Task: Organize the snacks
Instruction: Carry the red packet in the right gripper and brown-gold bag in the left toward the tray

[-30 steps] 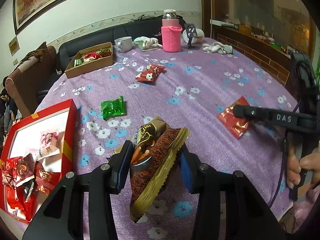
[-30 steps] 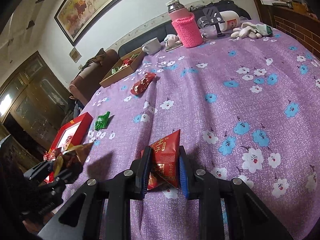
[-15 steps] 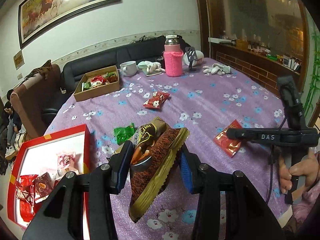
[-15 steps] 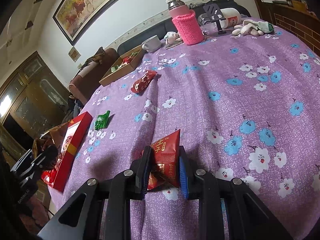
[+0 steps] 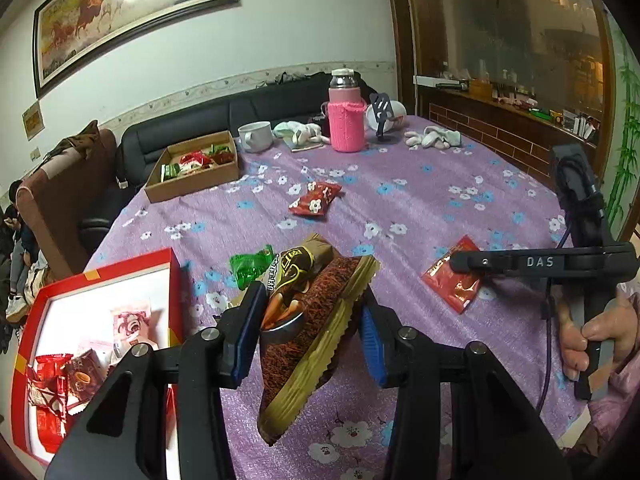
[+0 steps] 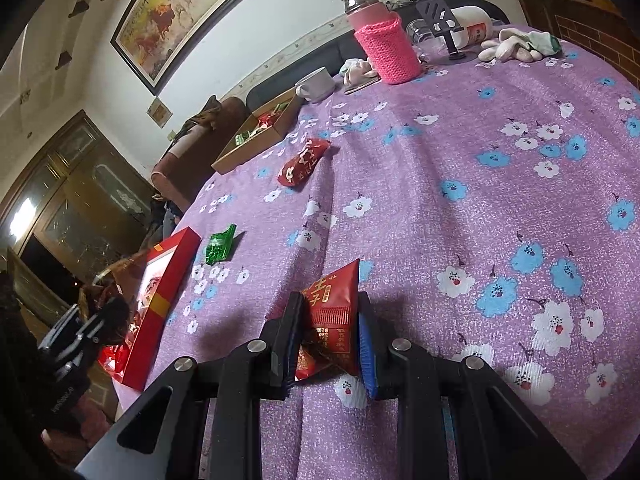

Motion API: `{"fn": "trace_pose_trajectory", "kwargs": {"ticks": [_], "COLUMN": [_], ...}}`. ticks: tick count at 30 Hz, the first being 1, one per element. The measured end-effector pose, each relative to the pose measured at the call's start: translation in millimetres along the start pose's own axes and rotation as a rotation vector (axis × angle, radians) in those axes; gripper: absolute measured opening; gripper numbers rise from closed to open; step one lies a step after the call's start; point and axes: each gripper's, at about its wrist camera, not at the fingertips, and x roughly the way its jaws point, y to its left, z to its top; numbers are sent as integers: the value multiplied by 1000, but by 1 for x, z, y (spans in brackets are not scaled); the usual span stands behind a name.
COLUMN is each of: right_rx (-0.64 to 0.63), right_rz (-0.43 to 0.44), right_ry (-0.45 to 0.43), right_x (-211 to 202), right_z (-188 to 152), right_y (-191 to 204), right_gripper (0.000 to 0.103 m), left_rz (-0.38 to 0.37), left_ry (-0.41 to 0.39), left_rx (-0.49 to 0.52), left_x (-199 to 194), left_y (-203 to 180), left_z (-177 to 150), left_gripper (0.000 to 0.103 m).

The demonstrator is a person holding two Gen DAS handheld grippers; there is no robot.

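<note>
While red box (image 5: 172, 280) holds several packets, sorting only partway — left gripper (image 5: 308, 320) clamps brown snack bag (image 5: 316, 320) above desk (image 5: 420, 184); right gripper (image 6: 328, 332) pinches red packet (image 6: 334, 304) on desk; green packet (image 5: 250, 266), red bag (image 5: 316, 200) left.

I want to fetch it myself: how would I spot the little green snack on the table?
Find the red gift box at the near-left edge of the purple flowered tablecloth. Just beyond its far corner lies a small crinkled green foil packet, the only green wrapper loose on the cloth; the others are red.
</note>
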Motion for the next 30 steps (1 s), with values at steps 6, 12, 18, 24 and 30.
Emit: {"fn": "trace_pose_trajectory", "kwargs": {"ticks": [6,12,18,24,30], "right_rx": [4,12,15,11,10], "right_rz": [17,56,89,116,122], "right_ry": [12,6,-15,-41,-54], "right_x": [4,3,-1,-7,-10], "right_z": [1,1,1,1,0], "right_y": [-1,-3,-4,-4,-3], "right_gripper": [26,26,26,26,26], "left_rz": [-6,-10,1,2,2], "left_ry": [19,28,29,36,28], "left_rx": [7,27,42,45,54], "left_x": [8,11,12,12,10], "left_y": [-4,-13,-19,-21,-22], "left_z": [-1,6,9,9,9], "left_gripper": [43,43,43,43,43]}}
